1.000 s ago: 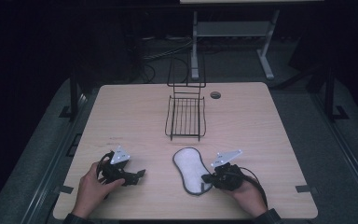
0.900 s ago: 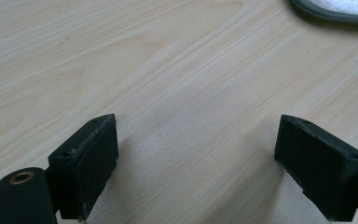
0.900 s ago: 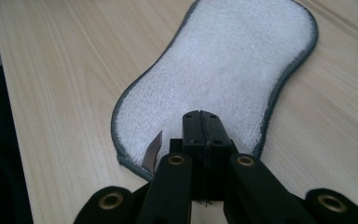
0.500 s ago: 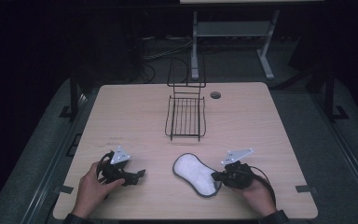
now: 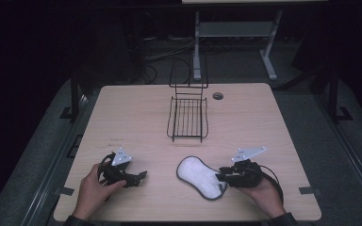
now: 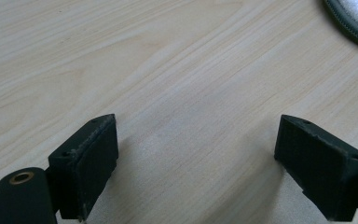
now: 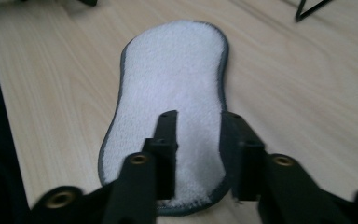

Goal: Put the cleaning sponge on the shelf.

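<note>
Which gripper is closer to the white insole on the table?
Right. The right gripper has its jaws at the white insole, one jaw over it; the left gripper rests apart, open.

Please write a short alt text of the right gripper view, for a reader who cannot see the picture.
The right gripper has its two black jaws nearly closed over the near end of a white fleecy pad with a grey edge; one jaw is over the fleece, the other at its edge. The pad lies flat on a light wooden table, its long side running away from the camera.

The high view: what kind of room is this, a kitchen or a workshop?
Probably a lab or recording studio: a bare wooden table in a dark room, loose cables on the floor behind, and hand-held grippers, left and right.
</note>
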Motion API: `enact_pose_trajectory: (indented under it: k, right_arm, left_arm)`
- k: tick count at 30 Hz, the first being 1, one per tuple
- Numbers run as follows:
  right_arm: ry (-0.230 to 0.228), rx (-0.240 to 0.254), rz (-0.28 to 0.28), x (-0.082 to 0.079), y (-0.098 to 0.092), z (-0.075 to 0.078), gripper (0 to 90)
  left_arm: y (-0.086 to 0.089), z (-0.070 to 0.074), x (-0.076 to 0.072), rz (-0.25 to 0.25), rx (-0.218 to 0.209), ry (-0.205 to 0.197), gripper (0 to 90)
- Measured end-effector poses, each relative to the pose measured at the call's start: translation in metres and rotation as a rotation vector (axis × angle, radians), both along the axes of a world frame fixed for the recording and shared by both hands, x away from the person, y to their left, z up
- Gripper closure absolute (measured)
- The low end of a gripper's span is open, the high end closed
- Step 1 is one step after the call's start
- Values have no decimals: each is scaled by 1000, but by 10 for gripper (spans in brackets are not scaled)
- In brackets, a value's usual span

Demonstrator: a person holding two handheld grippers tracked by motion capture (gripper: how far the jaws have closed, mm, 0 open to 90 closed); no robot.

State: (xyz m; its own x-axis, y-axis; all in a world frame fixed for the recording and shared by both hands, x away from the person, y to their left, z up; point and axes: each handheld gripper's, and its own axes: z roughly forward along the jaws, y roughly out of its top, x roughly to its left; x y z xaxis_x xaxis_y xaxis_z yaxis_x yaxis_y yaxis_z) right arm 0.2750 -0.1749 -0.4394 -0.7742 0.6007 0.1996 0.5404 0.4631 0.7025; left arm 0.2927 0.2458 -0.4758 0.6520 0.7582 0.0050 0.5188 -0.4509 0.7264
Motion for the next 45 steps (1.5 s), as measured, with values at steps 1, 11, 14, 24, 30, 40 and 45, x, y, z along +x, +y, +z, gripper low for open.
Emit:
enact_pose_trajectory:
  k: [1, 11, 14, 24, 30, 40, 45]
  right_arm:
    - [-3, 5, -4, 1, 0, 1, 565]
    - [-28, 7, -27, 13, 14, 7, 254]
    - [-35, 0, -21, 17, 21, 7, 203]
    - [-40, -23, 20, 24, 48, 2, 136]
    - [-37, -48, 37, 27, 60, -6, 127]
    - [-26, -115, 38, 27, 68, -19, 93]
    - [-18, -132, 44, 27, 71, -23, 87]
  left_arm:
    - [0, 0, 0, 1, 0, 0, 126]
    - [0, 0, 0, 0, 4, 1, 126]
    - [0, 0, 0, 1, 1, 1, 126]
    - [0, 0, 0, 3, -1, 0, 126]
    - [0, 0, 0, 2, 2, 1, 126]
    - [0, 0, 0, 3, 1, 0, 126]
    - [0, 0, 0, 3, 1, 0, 126]
